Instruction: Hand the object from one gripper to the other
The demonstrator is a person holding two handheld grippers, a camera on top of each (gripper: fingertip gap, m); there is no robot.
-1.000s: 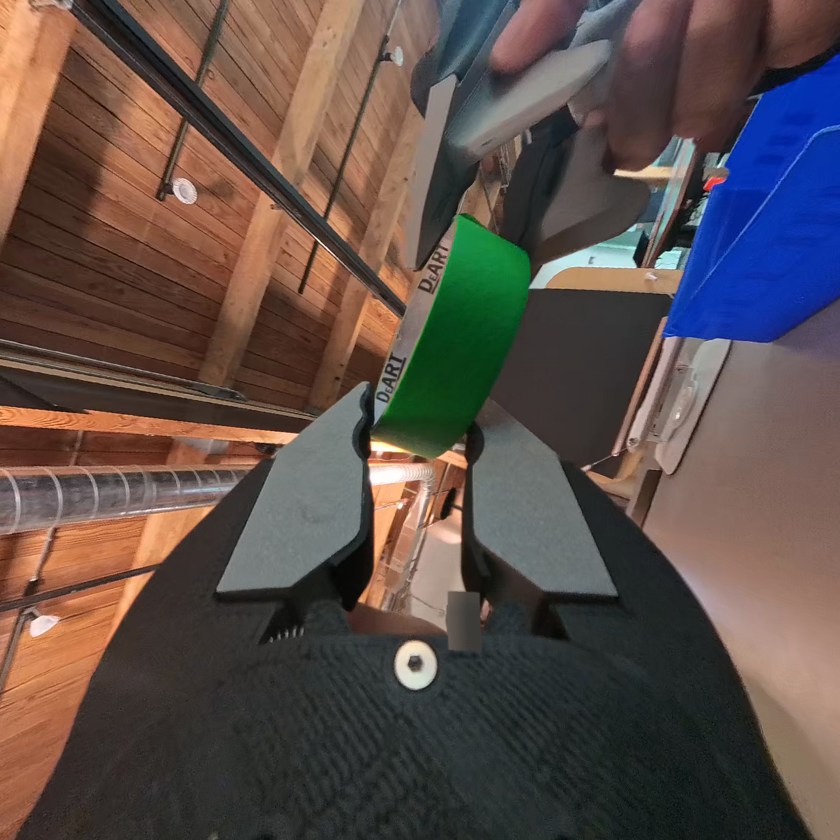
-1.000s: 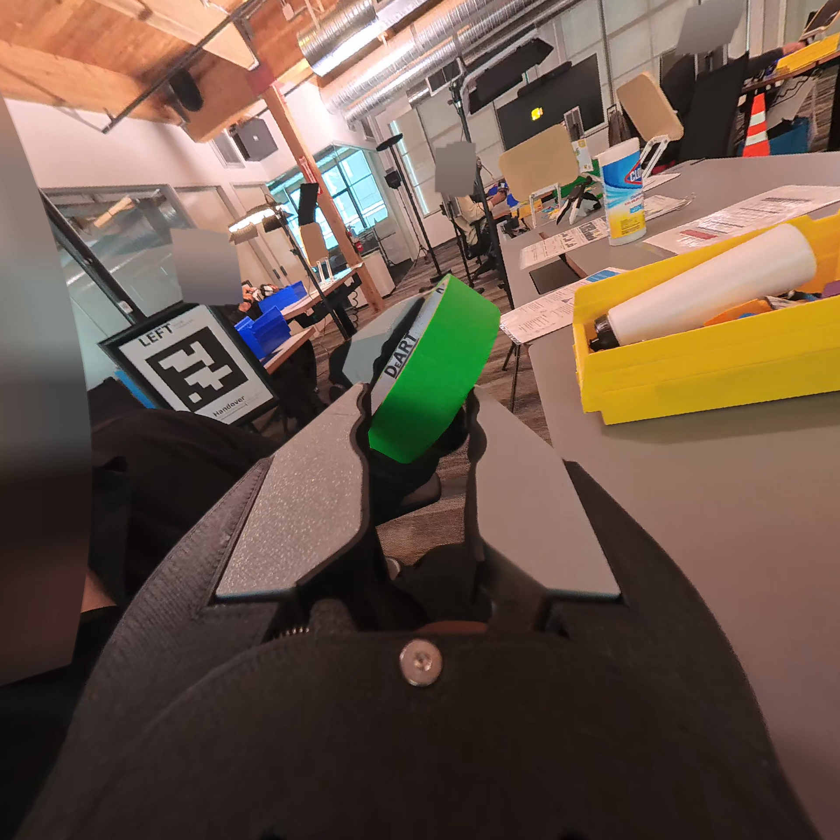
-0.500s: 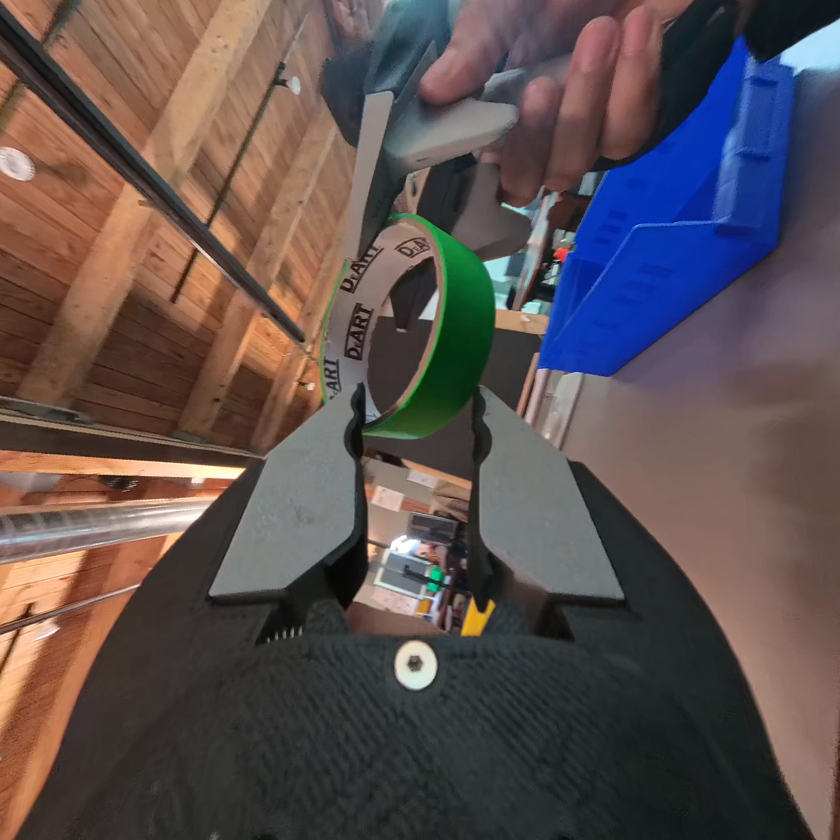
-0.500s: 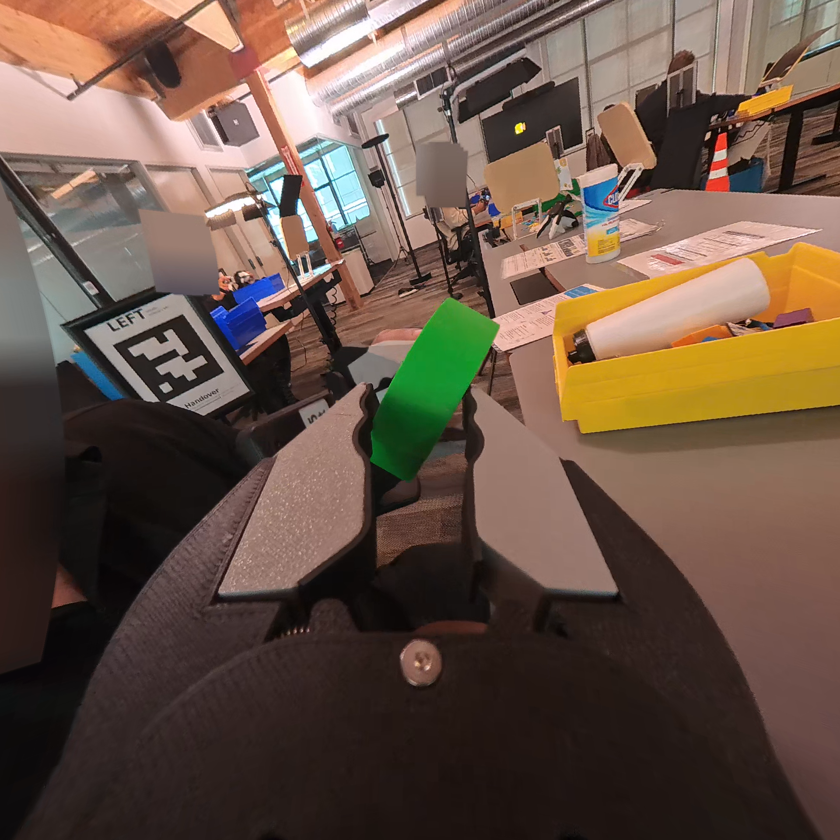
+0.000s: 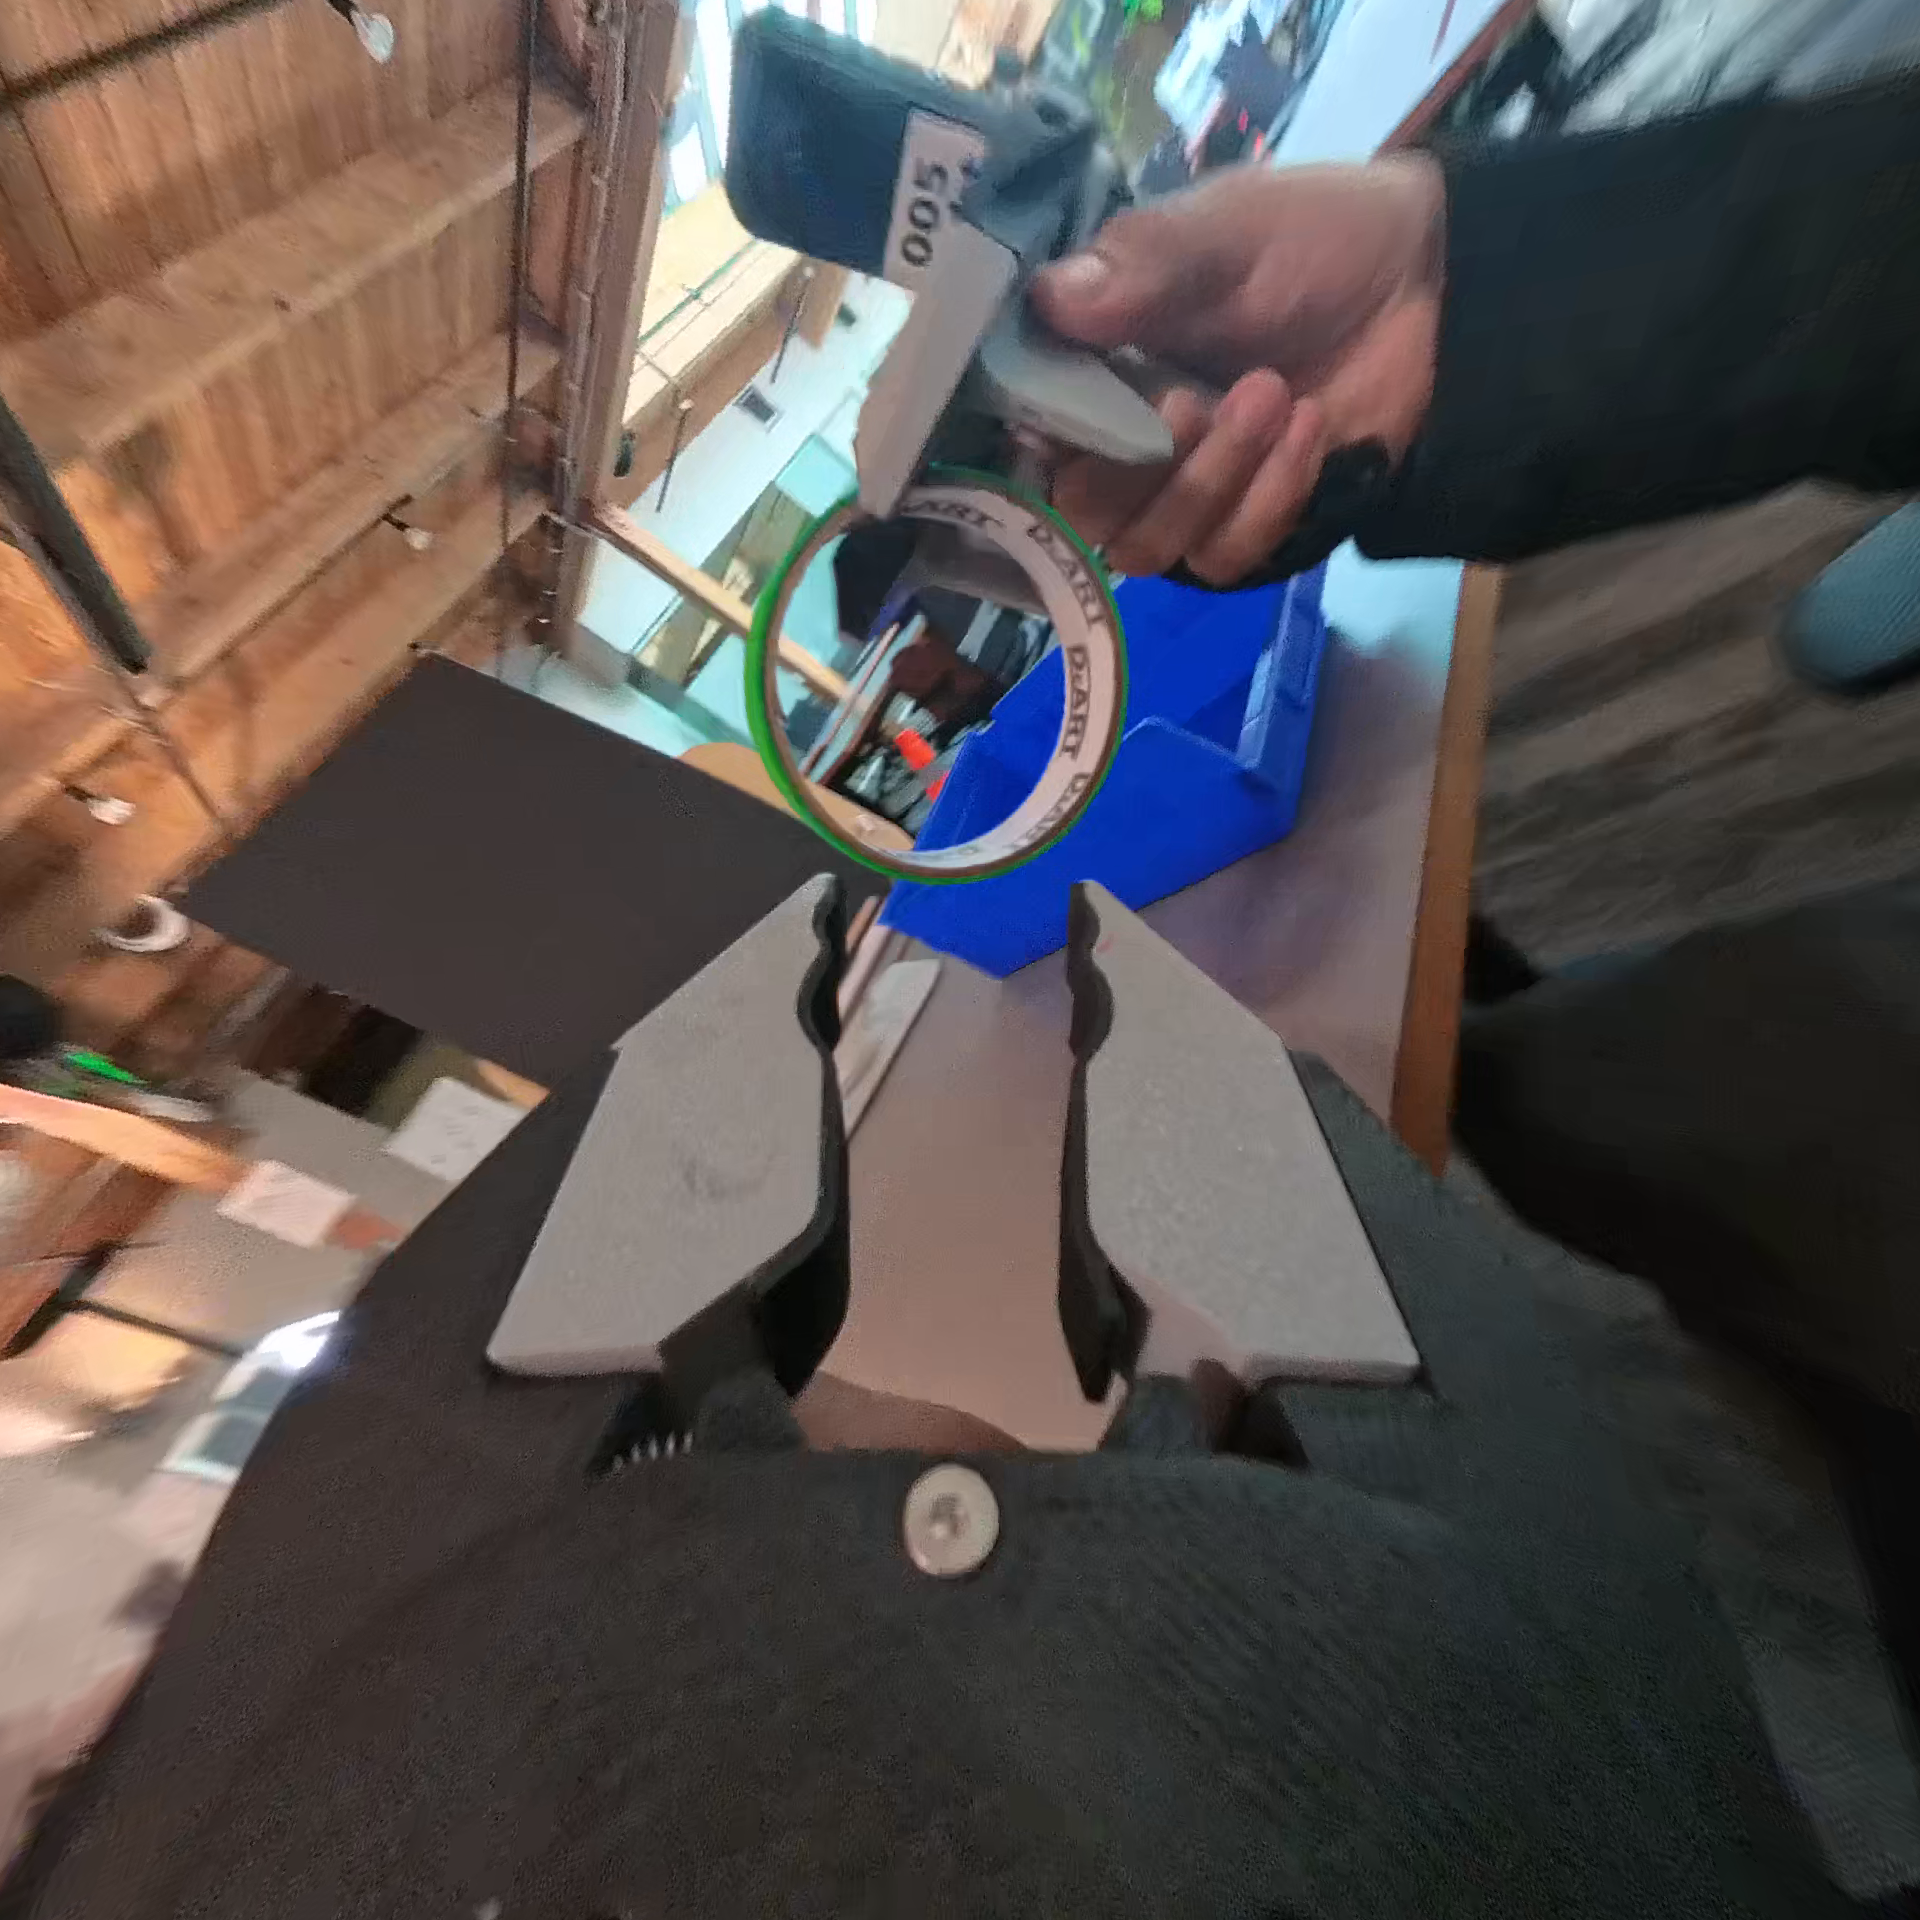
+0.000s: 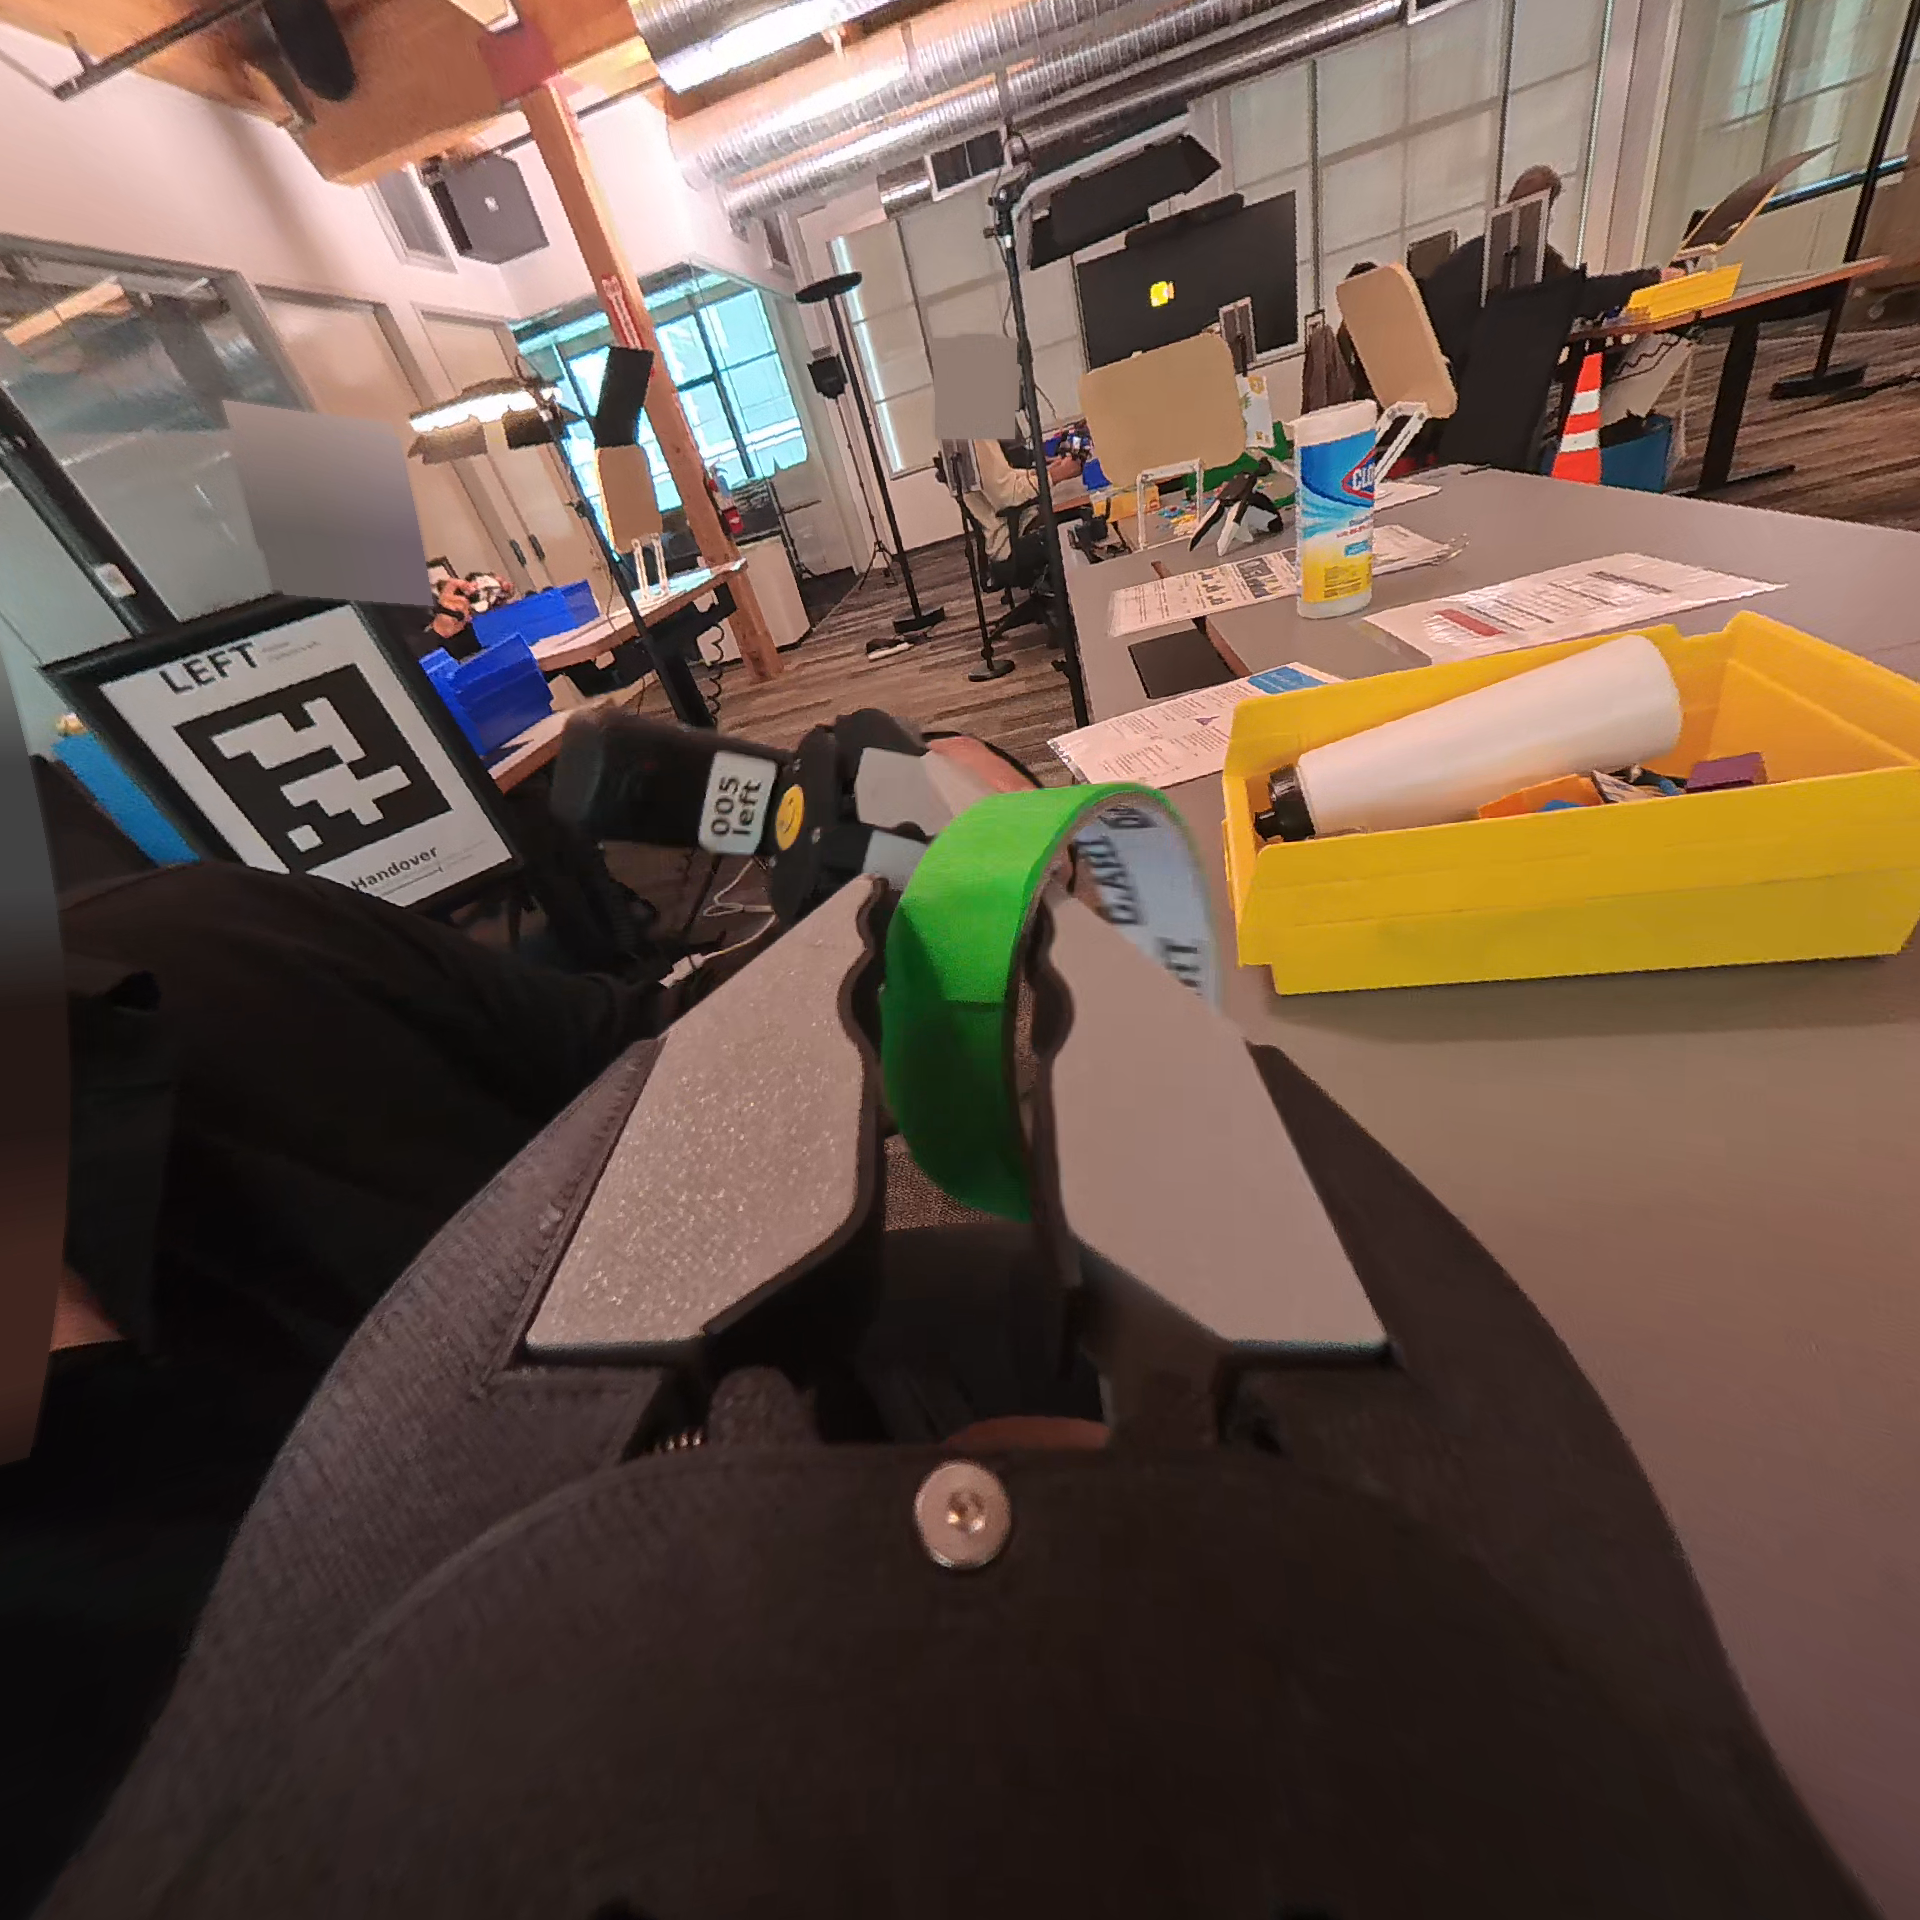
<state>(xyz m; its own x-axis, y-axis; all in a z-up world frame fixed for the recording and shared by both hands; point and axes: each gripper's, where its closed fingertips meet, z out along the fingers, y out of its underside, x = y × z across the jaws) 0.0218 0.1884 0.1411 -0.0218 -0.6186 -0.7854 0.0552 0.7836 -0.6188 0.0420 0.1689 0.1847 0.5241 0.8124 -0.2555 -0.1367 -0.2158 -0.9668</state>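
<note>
Handover essentially complete: the green tape roll (image 6: 961,997) sits clamped between the fingers of the right gripper (image 6: 956,935) beside the grey table (image 6: 1558,1195), while the left gripper (image 5: 945,914), jaws parted and empty, stands just clear.

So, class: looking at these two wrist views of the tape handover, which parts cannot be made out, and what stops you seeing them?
- Green tape roll, right wrist view: its lower part is hidden behind the right gripper fingers.
- Left wrist view: motion blur smears the background shelves and the hand.
- Yellow bin, right wrist view: small items beside the white bottle are too small to identify.
- Blue bin, left wrist view: its contents are hidden by its wall.
</note>
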